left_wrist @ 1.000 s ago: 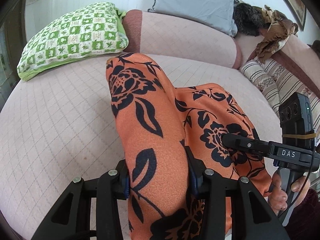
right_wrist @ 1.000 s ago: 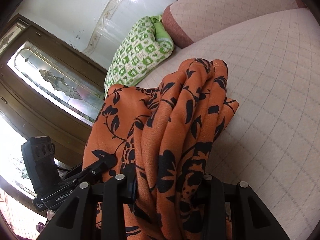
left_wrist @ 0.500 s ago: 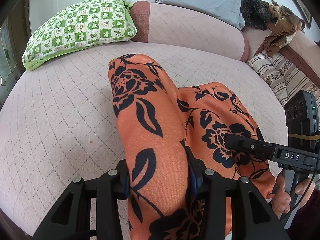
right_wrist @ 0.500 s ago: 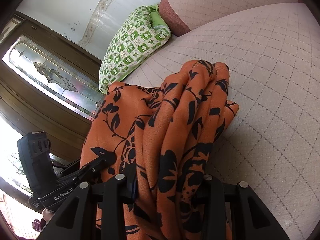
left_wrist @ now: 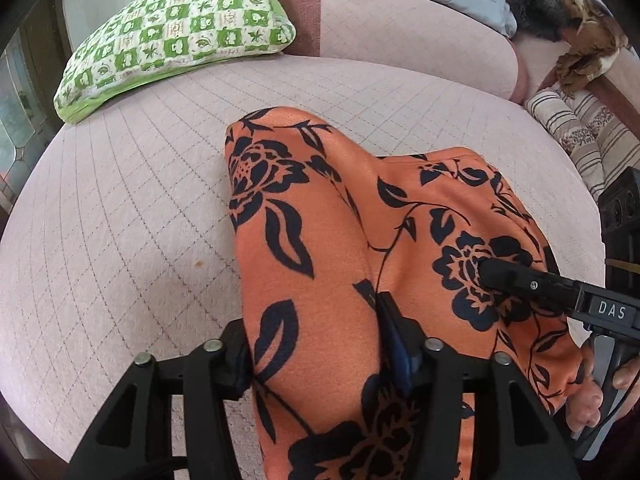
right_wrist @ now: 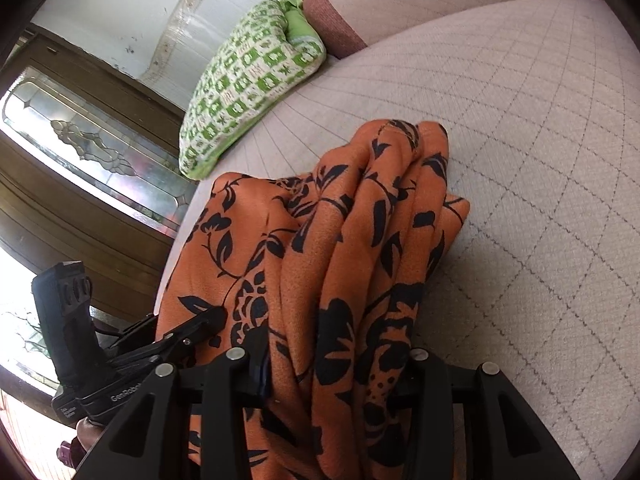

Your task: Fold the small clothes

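**Both claws clamped on orange floral garment over pink couch**

Left wrist view, 9 to 3 o'clock: quilted pink couch seat [left_wrist: 120,208] fills the 9 o'clock side; green-and-white checked pillow [left_wrist: 176,28] lies at 11 o'clock against the backrest. Centre: orange garment with black flowers [left_wrist: 320,248] runs from 12 down to 6 o'clock, pinched between the fingers of the left gripper [left_wrist: 316,356], which is closed on the cloth. At 3 o'clock the right gripper [left_wrist: 492,272] bites the same fabric; its body reads "DAS". Striped cushion [left_wrist: 580,128] sits at 2 o'clock.

Right wrist view: at 8 o'clock the left gripper [right_wrist: 216,316] grips the garment edge, label partly legible, "GenRobo…". Bunched folds of the garment [right_wrist: 360,260] pass through the right gripper [right_wrist: 336,364], clamped shut on them. Far end of the folds rests on the seat [right_wrist: 540,160] at centre.
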`<state>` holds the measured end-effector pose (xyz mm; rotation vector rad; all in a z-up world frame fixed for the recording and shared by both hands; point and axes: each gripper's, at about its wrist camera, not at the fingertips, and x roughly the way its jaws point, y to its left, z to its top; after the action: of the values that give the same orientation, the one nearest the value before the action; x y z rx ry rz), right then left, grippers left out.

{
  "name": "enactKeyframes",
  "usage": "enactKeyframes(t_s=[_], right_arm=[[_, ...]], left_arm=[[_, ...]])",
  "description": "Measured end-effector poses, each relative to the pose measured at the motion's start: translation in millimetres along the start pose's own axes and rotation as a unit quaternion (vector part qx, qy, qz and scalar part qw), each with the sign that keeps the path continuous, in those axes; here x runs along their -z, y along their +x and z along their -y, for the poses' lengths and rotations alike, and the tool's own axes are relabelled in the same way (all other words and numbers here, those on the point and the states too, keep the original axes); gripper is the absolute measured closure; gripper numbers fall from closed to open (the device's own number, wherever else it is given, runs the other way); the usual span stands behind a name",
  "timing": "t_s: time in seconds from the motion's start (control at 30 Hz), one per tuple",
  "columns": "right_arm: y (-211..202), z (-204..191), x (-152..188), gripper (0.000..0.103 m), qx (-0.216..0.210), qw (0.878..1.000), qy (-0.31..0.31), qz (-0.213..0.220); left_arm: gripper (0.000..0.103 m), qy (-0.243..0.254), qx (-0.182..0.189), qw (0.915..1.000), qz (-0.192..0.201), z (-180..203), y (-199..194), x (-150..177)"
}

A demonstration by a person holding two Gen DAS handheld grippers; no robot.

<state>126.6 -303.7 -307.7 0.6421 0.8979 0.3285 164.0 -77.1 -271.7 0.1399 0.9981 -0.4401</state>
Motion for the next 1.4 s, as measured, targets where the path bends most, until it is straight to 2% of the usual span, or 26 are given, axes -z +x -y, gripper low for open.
enactKeyframes(t_s=[0.2,0.37,0.5,0.6,0.8,1.07,1.13,1.2,1.4], right_arm=[[1,-6,-3,0.049,0.024,1.000,-0.005,-0.005],[-12,-20,-4,0.045,0.073,0.997,-0.028,0.016],[-31,-33,-2,0.042,0.101,0.992,-0.055,0.049],[-50,-35,5,0.042,0.108,0.990,-0.052,0.077],[-91,-49,20,0.042,0.097,0.984,-0.053,0.141],[-139,-84,52,0.042,0.096,0.972,-0.085,0.196],[-150,-98,59,0.042,0.098,0.968,-0.101,0.206],[-162,-112,64,0.041,0.104,0.962,-0.117,0.222],[-191,-142,73,0.036,0.103,0.949,-0.134,0.265]], left_arm=[[0.036,0.023,-0.051,0.9983,0.019,9,-11,1],[0.035,0.027,-0.116,0.9904,0.071,9,-43,1],[0.032,-0.002,-0.131,0.9863,0.100,2,-73,8],[0.031,-0.011,-0.141,0.9831,0.117,-1,-91,14],[0.031,-0.004,-0.162,0.9770,0.139,10,-125,21],[0.026,-0.001,-0.168,0.9666,0.193,27,-179,24],[0.026,-0.001,-0.169,0.9647,0.202,31,-190,25],[0.019,-0.001,-0.171,0.9624,0.211,34,-201,26],[0.018,-0.005,-0.174,0.9560,0.236,38,-225,30]])
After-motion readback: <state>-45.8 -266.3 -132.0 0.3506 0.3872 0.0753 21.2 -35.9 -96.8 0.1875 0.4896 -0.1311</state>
